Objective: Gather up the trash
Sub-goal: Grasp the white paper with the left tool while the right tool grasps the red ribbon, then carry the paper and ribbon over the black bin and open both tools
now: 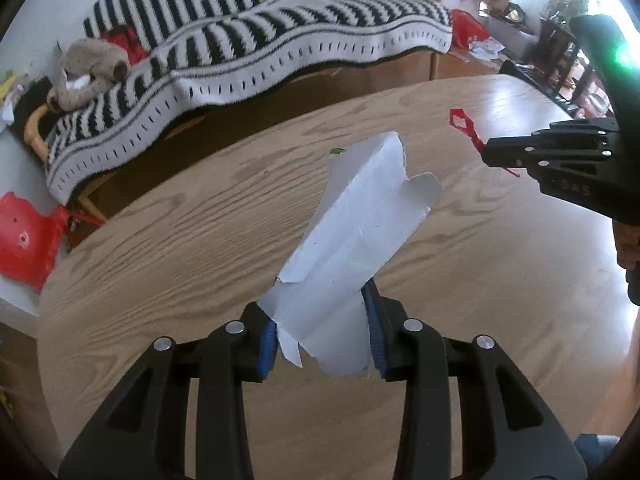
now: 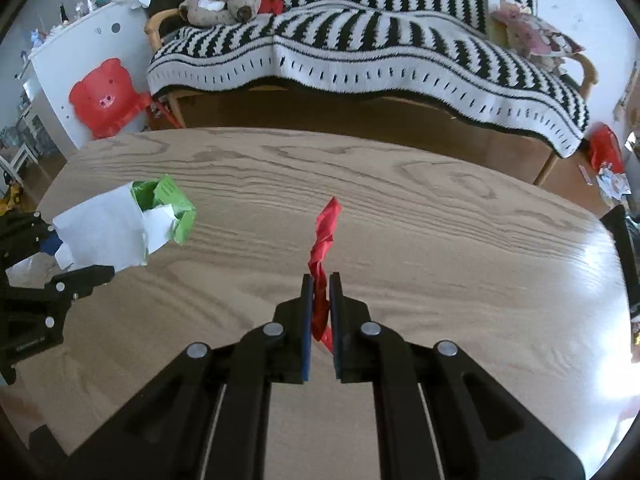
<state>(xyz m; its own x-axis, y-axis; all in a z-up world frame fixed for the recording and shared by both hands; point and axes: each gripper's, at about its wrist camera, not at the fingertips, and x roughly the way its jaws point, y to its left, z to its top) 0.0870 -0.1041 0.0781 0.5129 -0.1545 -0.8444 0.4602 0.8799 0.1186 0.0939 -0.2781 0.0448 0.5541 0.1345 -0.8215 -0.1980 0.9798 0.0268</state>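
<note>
1. Left gripper (image 1: 324, 344) clamped on flattened white carton (image 1: 352, 248), held above wooden table (image 1: 180, 240); its green printed face is hidden in the left view.
2. Right gripper (image 2: 320, 320) clamped on twisted red wrapper (image 2: 323, 240), lower end hidden between pads.

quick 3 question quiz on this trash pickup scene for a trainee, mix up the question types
1. True or false: the left gripper is shut on a flattened carton.
2. What does the right gripper hold? A) green cap B) twisted red wrapper C) nothing
3. Fill in: both pieces are held above the wooden ____.

Key: 1 true; 2 B; 3 table. In the right wrist view the carton shows a green printed side.
</note>
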